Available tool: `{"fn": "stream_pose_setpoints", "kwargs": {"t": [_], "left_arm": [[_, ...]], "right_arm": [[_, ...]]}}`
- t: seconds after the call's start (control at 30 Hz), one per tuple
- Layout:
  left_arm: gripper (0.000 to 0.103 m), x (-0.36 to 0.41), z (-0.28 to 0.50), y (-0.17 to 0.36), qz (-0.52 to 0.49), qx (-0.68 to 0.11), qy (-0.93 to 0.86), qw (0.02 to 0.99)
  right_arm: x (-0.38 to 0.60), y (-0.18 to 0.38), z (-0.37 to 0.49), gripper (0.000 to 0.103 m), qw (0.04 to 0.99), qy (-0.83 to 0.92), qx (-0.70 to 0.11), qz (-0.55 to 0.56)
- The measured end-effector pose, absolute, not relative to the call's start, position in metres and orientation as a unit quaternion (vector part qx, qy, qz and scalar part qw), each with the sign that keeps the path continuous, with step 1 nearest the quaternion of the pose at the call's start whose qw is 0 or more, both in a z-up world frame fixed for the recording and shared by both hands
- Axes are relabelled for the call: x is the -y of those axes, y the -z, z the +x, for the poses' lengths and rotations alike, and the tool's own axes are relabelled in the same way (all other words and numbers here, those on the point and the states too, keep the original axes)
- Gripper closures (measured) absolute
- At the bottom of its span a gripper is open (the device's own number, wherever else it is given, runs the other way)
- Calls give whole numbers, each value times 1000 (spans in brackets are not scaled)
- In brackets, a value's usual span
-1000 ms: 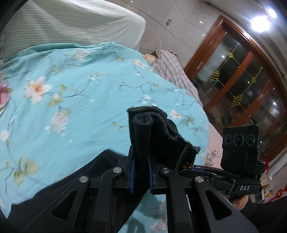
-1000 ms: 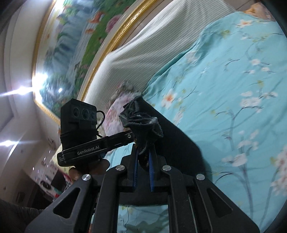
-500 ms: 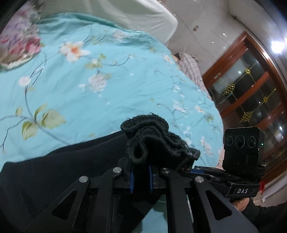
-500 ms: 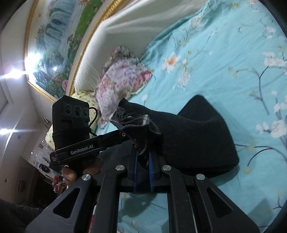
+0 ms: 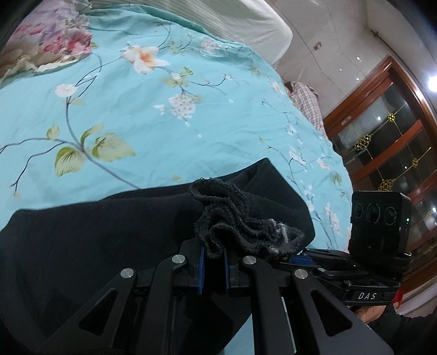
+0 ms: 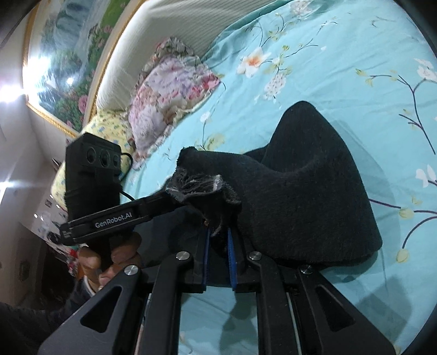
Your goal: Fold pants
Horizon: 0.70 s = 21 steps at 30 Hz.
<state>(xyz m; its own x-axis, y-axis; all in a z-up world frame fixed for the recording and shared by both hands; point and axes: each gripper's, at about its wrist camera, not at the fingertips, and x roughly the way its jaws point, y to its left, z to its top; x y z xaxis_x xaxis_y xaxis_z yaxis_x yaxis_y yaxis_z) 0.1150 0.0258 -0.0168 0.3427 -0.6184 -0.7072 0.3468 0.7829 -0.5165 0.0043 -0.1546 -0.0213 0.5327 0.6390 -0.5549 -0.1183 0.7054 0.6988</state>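
Black pants lie on a turquoise flowered bed sheet. My left gripper holds a bunched, frayed edge of the pants between its blue pads, its jaws closing on the cloth. In the right wrist view the pants form a doubled, humped fold on the sheet. My right gripper has the same bunched edge between its pads, which are opening slightly and still grip the cloth. The two grippers stand side by side, low over the bed. A hand holds the left gripper's handle.
A floral pillow and a yellow pillow lie at the head of the bed, below a pale striped headboard. A checked cloth lies at the bed's far edge. A wooden glazed door stands beyond.
Both grippers have sunk toward the bed with the pants' edge. The hanging cloth has come down and now lies doubled on the sheet.
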Motion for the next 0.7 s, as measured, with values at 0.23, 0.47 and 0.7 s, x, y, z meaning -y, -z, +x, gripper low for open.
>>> {"fn": "stream_pose_setpoints", "kwargs": {"t": [0.23,0.47,0.7], "left_arm": [[91,-51,98,16,-154,-492,259,817],[80,-86,73,0,-180,-466,215,840],[77,-124,46,-4,-224,-452,174,846]], "right_arm": [[143,24,5,58,813,-238,-447,287],[119,10,-2,54,823,-255,-449,235],[106,-7,2,54,825,-279,-437,225]]}}
